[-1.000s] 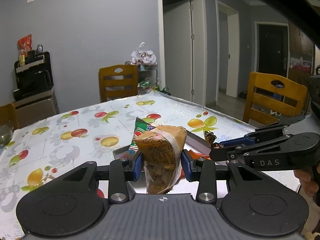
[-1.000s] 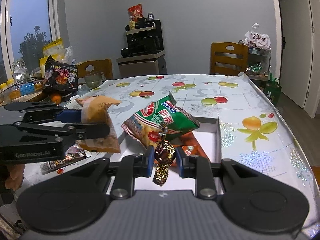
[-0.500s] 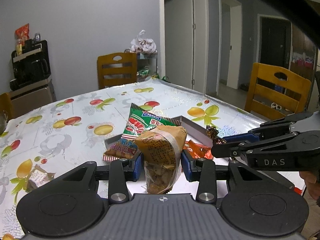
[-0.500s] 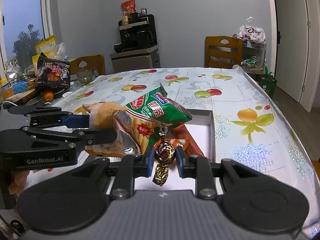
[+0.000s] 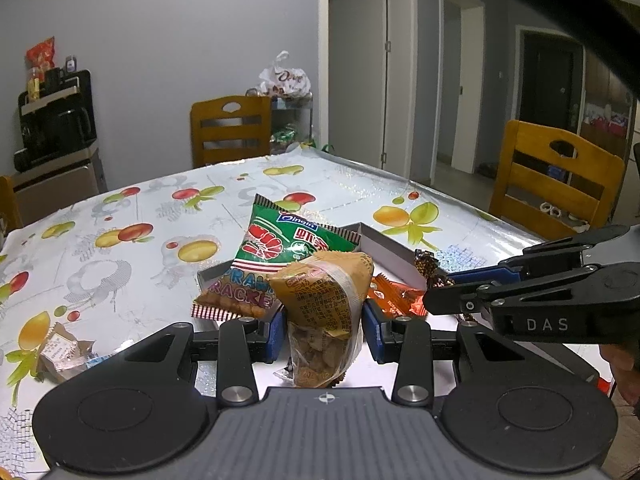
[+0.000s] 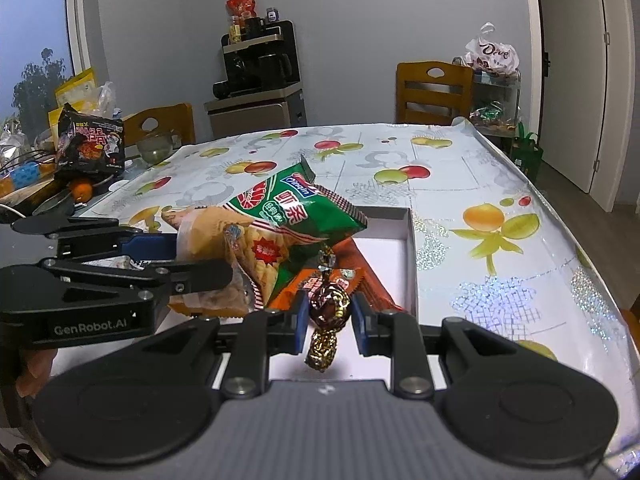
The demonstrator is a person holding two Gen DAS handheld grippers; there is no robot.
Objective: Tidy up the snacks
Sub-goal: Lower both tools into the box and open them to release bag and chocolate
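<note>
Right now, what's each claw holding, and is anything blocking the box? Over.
Left gripper shut on tan snack pack. Right gripper shut on wrapped candy. Both over the box. Prawn cracker bag leans across it.

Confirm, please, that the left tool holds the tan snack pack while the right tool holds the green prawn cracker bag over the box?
Not quite: the right tool grips a foil-wrapped candy, not the green bag, which lies in the box, as the right wrist view shows. The left tool does hold the tan pack.
</note>
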